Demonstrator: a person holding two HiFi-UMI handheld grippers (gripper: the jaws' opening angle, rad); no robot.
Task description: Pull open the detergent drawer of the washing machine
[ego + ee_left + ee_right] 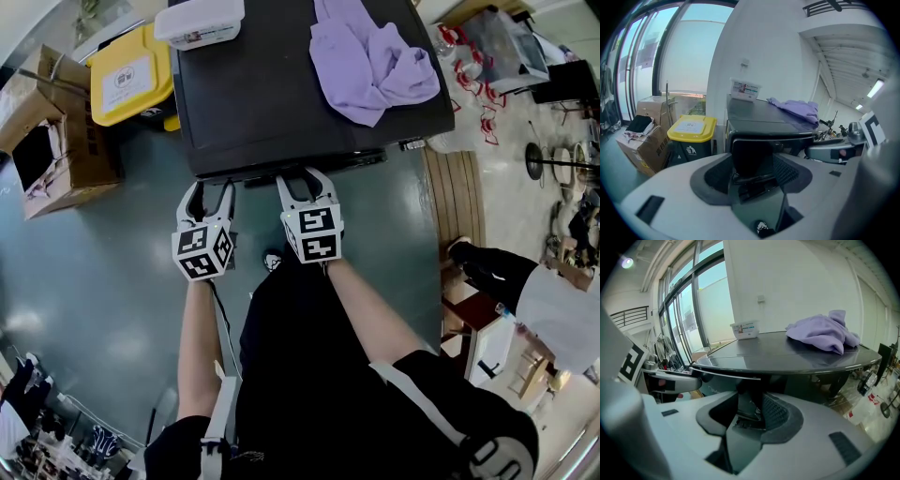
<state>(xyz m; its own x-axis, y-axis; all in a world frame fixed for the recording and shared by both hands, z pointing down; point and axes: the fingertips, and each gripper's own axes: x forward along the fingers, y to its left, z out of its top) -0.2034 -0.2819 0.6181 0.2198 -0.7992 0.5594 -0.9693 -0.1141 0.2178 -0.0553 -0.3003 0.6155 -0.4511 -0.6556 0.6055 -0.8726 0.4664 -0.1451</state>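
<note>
Right gripper (306, 179) jaws apart at washer (272, 103) front edge; bare floor (103, 281) left.

Tongs (753, 163) astride dark drawer front (751, 152), yellow-lidded bin (691, 129) left, purple cloth (797, 108) atop washer (757, 115)

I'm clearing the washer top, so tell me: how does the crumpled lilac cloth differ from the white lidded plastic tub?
The lilac cloth is soft, crumpled and sprawling; the white plastic tub is rigid, boxy and compact. In the head view the cloth lies toward the far right, while the tub sits at the far left corner. Both rest on the dark washing machine.
</note>
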